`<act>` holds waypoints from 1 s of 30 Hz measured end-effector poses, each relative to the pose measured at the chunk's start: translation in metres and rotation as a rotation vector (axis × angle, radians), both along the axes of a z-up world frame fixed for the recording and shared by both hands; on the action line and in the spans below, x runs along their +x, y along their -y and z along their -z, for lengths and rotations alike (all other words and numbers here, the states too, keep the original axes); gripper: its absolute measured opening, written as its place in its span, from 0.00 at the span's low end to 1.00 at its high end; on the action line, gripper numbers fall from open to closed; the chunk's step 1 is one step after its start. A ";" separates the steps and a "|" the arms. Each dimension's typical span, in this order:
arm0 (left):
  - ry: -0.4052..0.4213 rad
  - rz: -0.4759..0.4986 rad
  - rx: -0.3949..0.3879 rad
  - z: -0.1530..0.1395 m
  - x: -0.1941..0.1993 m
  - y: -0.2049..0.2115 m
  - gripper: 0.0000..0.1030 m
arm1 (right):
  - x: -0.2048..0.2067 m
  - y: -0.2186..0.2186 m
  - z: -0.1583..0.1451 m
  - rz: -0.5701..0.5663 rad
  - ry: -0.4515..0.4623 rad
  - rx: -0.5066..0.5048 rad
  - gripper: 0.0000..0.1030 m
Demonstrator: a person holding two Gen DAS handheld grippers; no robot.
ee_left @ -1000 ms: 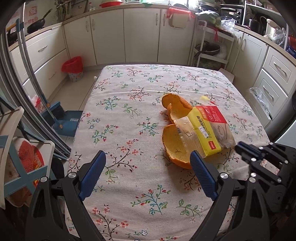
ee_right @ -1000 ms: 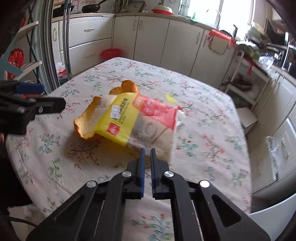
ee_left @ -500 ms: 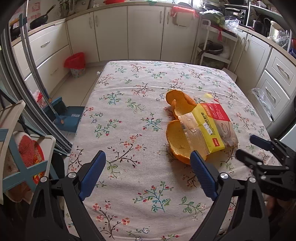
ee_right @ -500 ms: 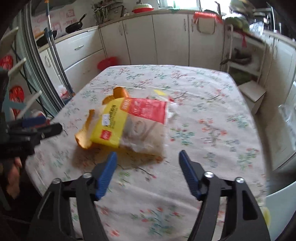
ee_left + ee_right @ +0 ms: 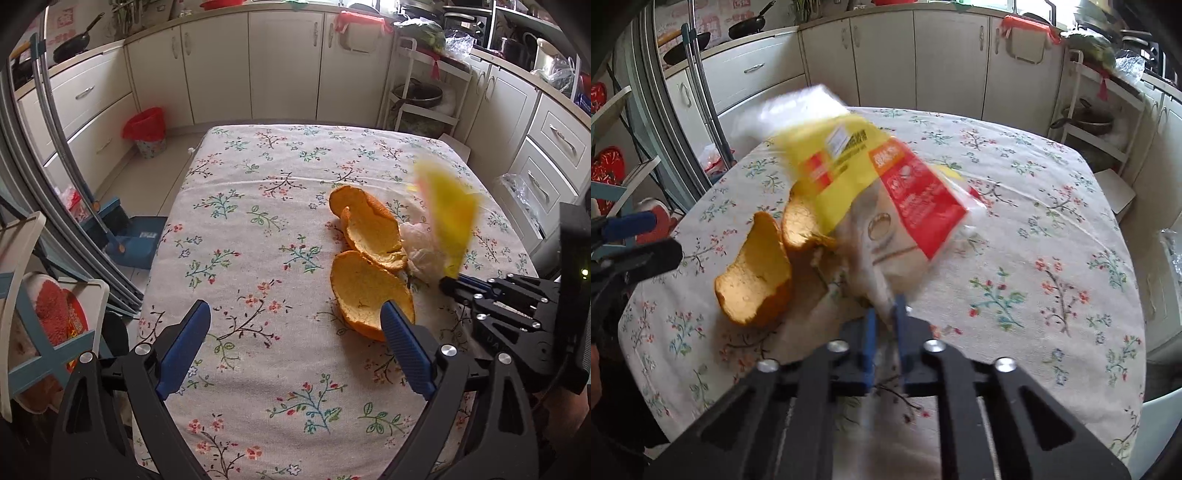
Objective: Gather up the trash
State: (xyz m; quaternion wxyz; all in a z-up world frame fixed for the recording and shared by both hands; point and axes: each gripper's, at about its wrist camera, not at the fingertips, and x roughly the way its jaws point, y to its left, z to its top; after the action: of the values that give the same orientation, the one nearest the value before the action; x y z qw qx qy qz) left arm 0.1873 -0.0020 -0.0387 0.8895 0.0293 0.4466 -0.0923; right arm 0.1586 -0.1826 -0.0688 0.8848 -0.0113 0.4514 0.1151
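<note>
One wrapper (image 5: 871, 192) corner between right jaws, pinched.

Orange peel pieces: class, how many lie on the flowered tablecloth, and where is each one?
3. One large cupped peel lies nearest the left gripper; a second lies just behind it; a third is farthest back, partly covered. The lifted plastic bag may hide more.

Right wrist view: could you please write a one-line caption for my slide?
Right gripper shut on a corner of the yellow-and-red plastic bag, lifting it beside orange peels on the floral tablecloth.

No legible text, wrapper (image 5: 871, 177) print blurred
</note>
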 end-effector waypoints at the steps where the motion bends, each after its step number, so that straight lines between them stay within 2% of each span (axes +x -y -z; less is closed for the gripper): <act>1: -0.004 0.007 0.002 0.001 0.000 0.003 0.87 | -0.003 0.004 -0.002 0.003 0.006 -0.012 0.05; 8: -0.030 0.030 0.020 0.010 0.000 0.019 0.87 | -0.041 0.018 -0.025 -0.026 0.096 -0.175 0.04; 11: -0.036 0.031 0.027 0.014 -0.002 0.023 0.87 | -0.064 0.016 -0.032 -0.071 0.140 -0.308 0.04; 12: -0.038 0.033 0.031 0.015 -0.002 0.024 0.87 | -0.070 0.014 -0.030 -0.099 0.136 -0.360 0.04; 15: -0.047 0.034 0.043 0.020 -0.003 0.029 0.87 | -0.081 0.015 -0.019 -0.140 0.099 -0.423 0.05; 17: -0.060 0.031 0.038 0.023 -0.004 0.030 0.87 | -0.085 0.017 -0.012 -0.149 0.084 -0.431 0.13; 19: -0.083 0.020 0.011 0.027 -0.002 0.029 0.87 | -0.088 0.017 -0.010 -0.159 0.090 -0.433 0.44; 23: -0.114 -0.011 -0.034 0.033 0.004 0.025 0.87 | -0.091 0.010 -0.010 -0.189 0.131 -0.440 0.52; 27: -0.129 -0.029 -0.057 0.038 0.008 0.022 0.87 | -0.095 -0.011 -0.010 -0.261 0.190 -0.462 0.66; 30: -0.142 -0.036 -0.086 0.040 0.010 0.021 0.87 | -0.099 -0.026 -0.004 -0.295 0.232 -0.507 0.67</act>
State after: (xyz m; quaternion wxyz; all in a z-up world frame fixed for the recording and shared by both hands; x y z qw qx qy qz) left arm 0.1976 -0.0229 -0.0788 0.8575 -0.0237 0.5046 -0.0973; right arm 0.0597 -0.1563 -0.0650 0.8731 -0.3098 0.3553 0.1241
